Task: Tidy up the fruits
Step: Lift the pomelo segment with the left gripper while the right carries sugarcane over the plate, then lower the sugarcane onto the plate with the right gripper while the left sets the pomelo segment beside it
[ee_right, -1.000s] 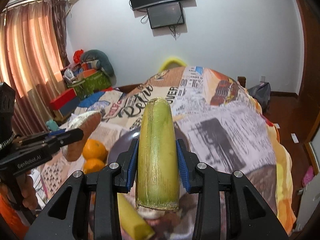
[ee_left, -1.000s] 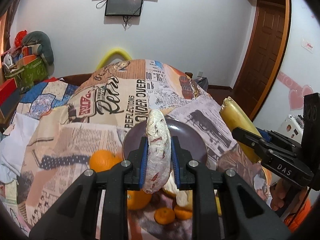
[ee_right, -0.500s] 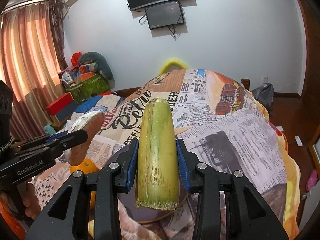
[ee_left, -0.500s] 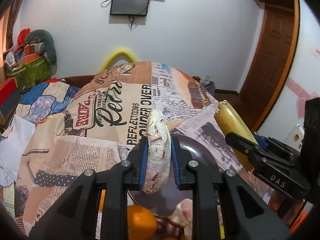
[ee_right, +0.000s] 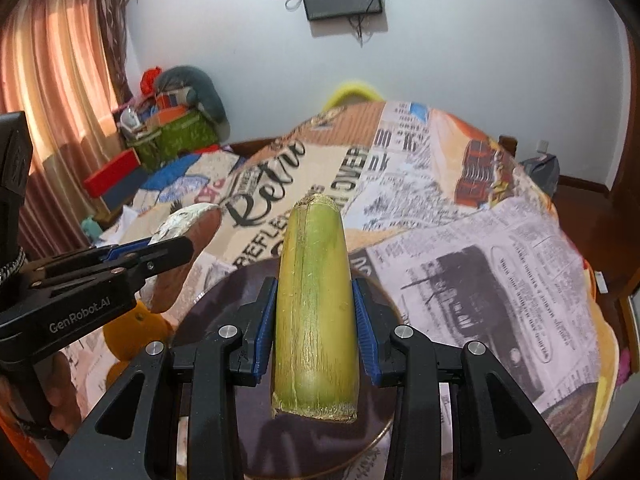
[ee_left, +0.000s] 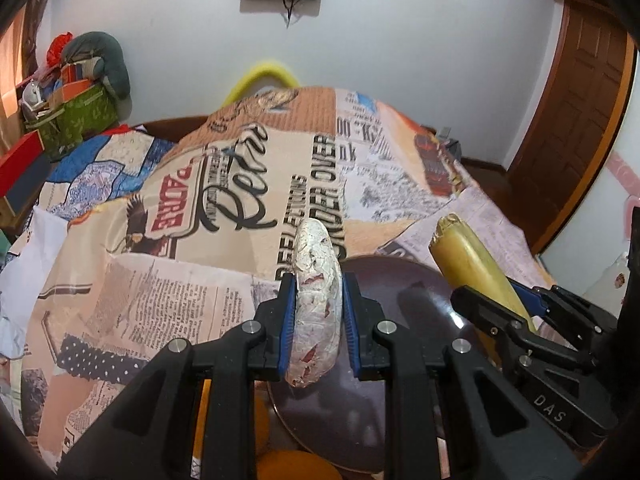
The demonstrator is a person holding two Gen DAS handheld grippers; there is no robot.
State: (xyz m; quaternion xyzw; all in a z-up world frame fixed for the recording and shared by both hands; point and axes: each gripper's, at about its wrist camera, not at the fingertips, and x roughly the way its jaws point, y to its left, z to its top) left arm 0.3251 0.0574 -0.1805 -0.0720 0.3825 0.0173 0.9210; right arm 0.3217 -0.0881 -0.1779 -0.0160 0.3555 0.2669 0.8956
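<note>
My left gripper [ee_left: 316, 320] is shut on a whitish, red-flecked oblong fruit [ee_left: 316, 304], held above the left edge of a dark purple plate [ee_left: 416, 308]. My right gripper [ee_right: 316, 328] is shut on a yellow-green cane-like piece [ee_right: 314, 312], held over the same plate [ee_right: 224, 304]. In the left wrist view the right gripper [ee_left: 520, 312] and its cane piece [ee_left: 472, 264] show at right. In the right wrist view the left gripper [ee_right: 132, 260] and its fruit [ee_right: 180, 256] show at left. Oranges [ee_left: 296, 466] lie by the plate's near edge.
The plate rests on a bed covered by a newspaper-print blanket [ee_left: 200, 240]. An orange [ee_right: 128, 336] lies left of the plate. Boxes and bags [ee_left: 68, 104] are piled at the far left. A wooden door [ee_left: 580, 120] stands at right.
Both grippers moved forward over the plate with their fruits still held. The oranges slid toward the bottom of the left wrist view, and the plate now lies under both grippers.
</note>
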